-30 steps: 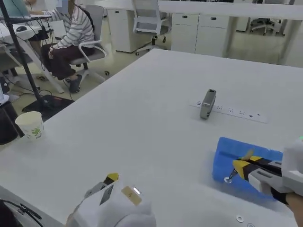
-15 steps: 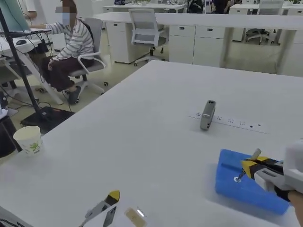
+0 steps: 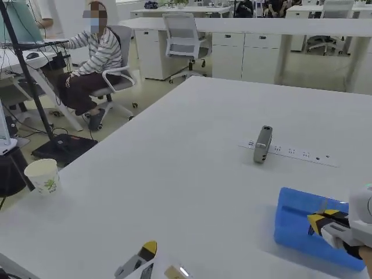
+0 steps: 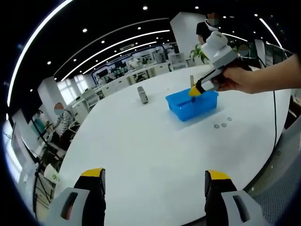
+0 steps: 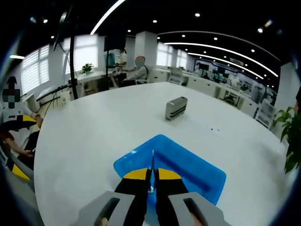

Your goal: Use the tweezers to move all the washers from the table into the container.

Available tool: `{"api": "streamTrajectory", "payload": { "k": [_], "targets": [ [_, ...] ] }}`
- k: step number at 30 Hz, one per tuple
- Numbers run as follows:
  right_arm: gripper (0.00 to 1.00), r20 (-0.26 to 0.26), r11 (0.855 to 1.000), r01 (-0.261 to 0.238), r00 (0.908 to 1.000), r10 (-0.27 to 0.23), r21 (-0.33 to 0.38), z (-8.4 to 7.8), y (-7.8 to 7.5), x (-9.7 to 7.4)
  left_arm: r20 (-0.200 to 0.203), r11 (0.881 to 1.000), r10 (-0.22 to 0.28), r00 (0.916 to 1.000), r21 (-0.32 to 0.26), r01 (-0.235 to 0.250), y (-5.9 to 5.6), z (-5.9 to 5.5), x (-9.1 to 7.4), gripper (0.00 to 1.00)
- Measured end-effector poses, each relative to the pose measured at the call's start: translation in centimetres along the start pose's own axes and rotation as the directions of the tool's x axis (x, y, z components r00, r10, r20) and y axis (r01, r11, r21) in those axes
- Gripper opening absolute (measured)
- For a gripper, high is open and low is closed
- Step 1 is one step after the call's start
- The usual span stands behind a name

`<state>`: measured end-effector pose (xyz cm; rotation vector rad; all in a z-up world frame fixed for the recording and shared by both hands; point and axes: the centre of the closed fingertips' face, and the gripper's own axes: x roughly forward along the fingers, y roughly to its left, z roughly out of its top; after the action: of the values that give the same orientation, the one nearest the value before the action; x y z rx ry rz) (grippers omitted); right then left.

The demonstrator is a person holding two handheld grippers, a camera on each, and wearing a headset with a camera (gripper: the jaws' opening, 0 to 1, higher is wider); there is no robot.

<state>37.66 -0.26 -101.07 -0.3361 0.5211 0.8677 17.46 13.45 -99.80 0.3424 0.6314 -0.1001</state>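
Drop-off step, prob: right tongs [image 5: 151, 175] pinched narrow on tweezers [image 5: 153, 161], lower centre of right gripper view, over blue container [image 5: 188, 167]. Tweezers' long axis runs up-frame, tip into container; left tongs [image 4: 155, 186] wide, empty. Next: fetch two washers [image 4: 219, 125] on worktop [image 4: 141, 141], lower right of container in left gripper view

Three views, one tabletop [image 3: 174, 174]
The head view is aimed forward and down from above the near edge; the left gripper view is set low, well back; the right gripper view is held close over the blue container [image 5: 197, 173] — seen in all three.
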Motion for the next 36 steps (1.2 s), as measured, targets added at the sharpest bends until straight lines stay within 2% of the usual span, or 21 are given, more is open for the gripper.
{"api": "streamTrajectory", "payload": {
  "k": [3,4,6,7,17,22,31,36],
  "targets": [
    [0.01,-0.021,1.0,-0.004,0.9998,0.004,-0.005,-0.7,0.1,0.3,-0.007,1.0,0.0,1.0,0.006,0.0,0.0,-0.1,0.0,0.89],
    [0.01,0.009,1.0,-0.002,1.0,0.002,-0.006,-0.3,0.1,0.3,-0.009,1.0,0.001,1.0,0.006,-0.001,0.0,-0.2,0.1,0.89],
    [0.01,-0.013,1.0,-0.001,0.9999,0.001,-0.004,-0.5,0.1,0.2,-0.01,1.0,0.004,0.9999,0.004,-0.004,0.1,-0.2,0.1,0.88],
    [0.01,-0.012,1.0,-0.001,0.9999,0.001,0.0,-0.6,-0.3,0.6,-0.01,1.0,0.004,0.9999,0.003,-0.004,0.1,-0.2,0.0,0.88],
    [0.02,-0.008,1.0,0.0,1.0,0.0,0.004,-0.7,-0.5,1.1,-0.01,1.0,0.01,0.9999,-0.006,-0.01,0.2,-0.2,0.1,0.87],
    [0.02,-0.003,0.999,0.009,1.0,-0.009,0.047,-0.7,-1.0,1.0,-0.008,1.0,0.014,0.9999,-0.005,-0.014,0.2,-0.2,0.0,0.87],
    [0.02,0.089,0.987,-0.014,0.9961,-0.001,0.163,1.5,-0.2,-2.3,-0.007,1.0,0.023,0.9997,-0.013,-0.024,0.4,-0.2,-0.1,0.87],
    [0.02,0.146,0.986,-0.035,0.9892,0.011,0.163,2.7,0.2,-4.3,-0.005,1.0,0.023,0.9997,-0.011,-0.023,0.4,-0.2,-0.1,0.87]
  ]
}}
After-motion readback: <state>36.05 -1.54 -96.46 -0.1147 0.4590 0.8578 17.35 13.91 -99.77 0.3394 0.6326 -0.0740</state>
